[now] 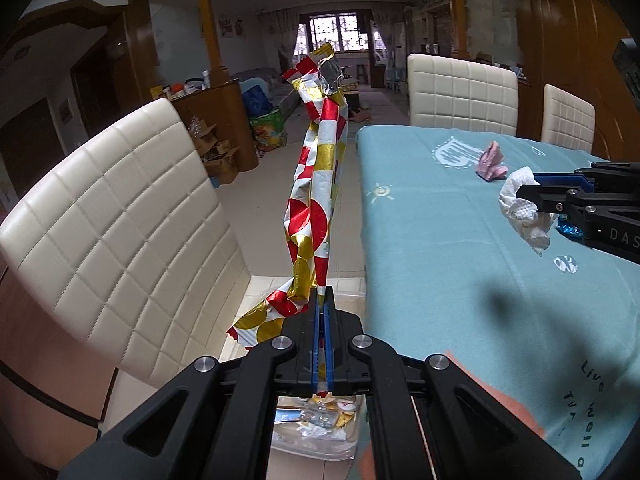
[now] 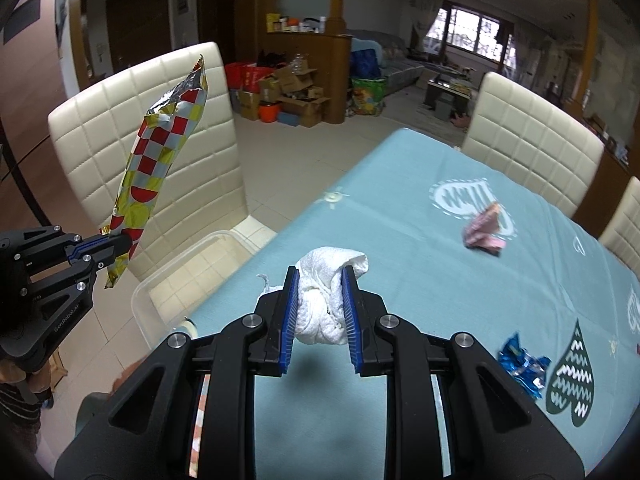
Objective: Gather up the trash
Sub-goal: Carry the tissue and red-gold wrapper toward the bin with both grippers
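My left gripper (image 1: 322,292) is shut on a long red, white and gold checkered wrapper (image 1: 316,184) and holds it upright in the air over a clear plastic bin (image 1: 320,436) beside the table; the wrapper (image 2: 156,160) and left gripper (image 2: 128,242) also show in the right wrist view. My right gripper (image 2: 320,276) is shut on a crumpled white paper towel (image 2: 326,296) above the teal tablecloth (image 2: 400,248); it appears at the right in the left wrist view (image 1: 520,196). A pink crumpled wrapper (image 2: 482,228) and a blue foil wrapper (image 2: 522,364) lie on the table.
The clear bin (image 2: 188,272) stands on the tiled floor between the table's edge and a cream padded chair (image 2: 148,120), and holds several wrappers. More cream chairs (image 2: 532,140) stand at the table's far side. Cardboard boxes (image 2: 288,92) sit by a wooden counter.
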`<state>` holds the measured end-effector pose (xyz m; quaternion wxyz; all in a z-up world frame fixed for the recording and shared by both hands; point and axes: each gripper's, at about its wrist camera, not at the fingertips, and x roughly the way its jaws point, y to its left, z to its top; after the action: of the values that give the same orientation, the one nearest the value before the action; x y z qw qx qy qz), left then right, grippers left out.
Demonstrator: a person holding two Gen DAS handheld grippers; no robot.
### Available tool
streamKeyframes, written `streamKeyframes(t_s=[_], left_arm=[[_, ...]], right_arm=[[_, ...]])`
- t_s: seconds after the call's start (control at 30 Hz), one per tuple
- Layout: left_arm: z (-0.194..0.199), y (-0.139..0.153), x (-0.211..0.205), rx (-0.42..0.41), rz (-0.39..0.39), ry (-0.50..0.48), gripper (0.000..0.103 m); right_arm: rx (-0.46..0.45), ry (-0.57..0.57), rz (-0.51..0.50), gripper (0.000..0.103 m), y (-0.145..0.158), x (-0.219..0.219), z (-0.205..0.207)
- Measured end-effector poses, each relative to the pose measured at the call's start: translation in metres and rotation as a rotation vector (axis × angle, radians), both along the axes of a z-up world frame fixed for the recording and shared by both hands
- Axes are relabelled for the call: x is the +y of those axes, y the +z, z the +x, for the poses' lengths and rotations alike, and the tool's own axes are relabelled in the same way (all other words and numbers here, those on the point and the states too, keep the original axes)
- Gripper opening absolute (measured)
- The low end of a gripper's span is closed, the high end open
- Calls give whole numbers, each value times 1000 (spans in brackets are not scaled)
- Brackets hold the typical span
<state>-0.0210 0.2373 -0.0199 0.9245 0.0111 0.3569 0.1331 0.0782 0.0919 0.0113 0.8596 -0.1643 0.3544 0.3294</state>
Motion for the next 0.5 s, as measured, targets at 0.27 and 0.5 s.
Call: streamKeyframes(t_s=[0.27,0.5], left_arm=[[-11,-10,23,19,-13,44,2],[-17,-18,33,29,-31,59,2]], right_arm=[[0,57,-9,24,-2,38,-7],[-1,86,-20,24,-5,59,-12]])
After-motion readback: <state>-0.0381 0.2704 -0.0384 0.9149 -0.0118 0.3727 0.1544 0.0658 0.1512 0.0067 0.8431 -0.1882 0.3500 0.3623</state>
